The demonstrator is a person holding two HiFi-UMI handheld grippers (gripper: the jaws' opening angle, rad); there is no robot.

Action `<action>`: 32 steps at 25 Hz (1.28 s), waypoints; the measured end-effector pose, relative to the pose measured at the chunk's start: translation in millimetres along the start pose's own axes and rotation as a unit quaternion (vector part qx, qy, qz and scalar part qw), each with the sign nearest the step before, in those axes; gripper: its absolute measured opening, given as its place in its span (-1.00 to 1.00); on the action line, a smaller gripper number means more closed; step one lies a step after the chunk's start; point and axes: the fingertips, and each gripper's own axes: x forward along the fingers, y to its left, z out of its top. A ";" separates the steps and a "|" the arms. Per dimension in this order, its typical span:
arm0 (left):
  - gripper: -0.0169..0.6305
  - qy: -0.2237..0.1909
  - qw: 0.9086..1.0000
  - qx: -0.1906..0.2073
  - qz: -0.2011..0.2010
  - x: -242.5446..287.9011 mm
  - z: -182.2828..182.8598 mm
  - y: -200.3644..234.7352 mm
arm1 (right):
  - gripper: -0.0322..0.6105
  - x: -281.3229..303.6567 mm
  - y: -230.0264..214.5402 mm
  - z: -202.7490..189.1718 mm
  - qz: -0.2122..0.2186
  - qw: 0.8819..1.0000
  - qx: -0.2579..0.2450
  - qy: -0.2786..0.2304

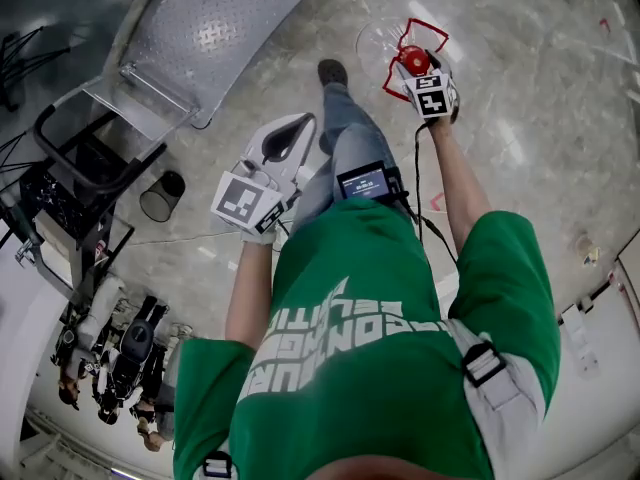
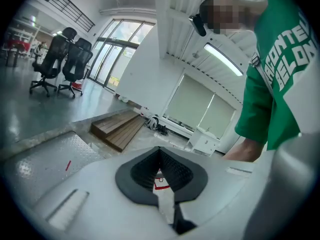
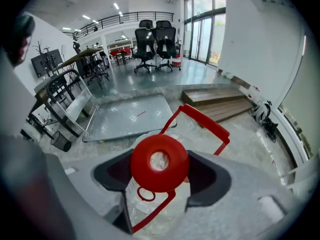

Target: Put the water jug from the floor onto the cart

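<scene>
The flat metal cart (image 1: 215, 18) lies ahead on your left. The clear water jug (image 1: 378, 40) is off it, over the floor, your right gripper (image 1: 418, 68) clamped at its red cap (image 3: 159, 162). Your left gripper (image 1: 290, 133) is closed and empty.

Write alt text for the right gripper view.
The right gripper straddles the red cap of a clear water jug, jaws either side; whether they clamp it is unclear. Its red handle stands up behind, a metal ramp beyond.
</scene>
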 end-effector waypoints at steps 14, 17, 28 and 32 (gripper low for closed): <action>-0.92 -0.122 0.990 0.036 0.064 -72.9 70.0 27.2 | 0.03 -190.6 24.7 215.6 0.008 0.979 -0.063 -0.193; -0.92 -0.143 0.986 0.038 0.082 -88.8 86.0 42.0 | 0.03 -206.3 34.7 259.6 0.019 0.972 -0.067 -0.223; -0.92 -0.192 0.967 0.037 0.162 -137.9 126.4 91.2 | 0.03 -187.4 84.5 362.9 0.087 0.955 -0.141 -0.244; -0.92 -0.204 0.959 0.031 0.194 -151.9 132.4 112.1 | 0.03 -166.2 107.4 387.1 0.119 0.949 -0.168 -0.239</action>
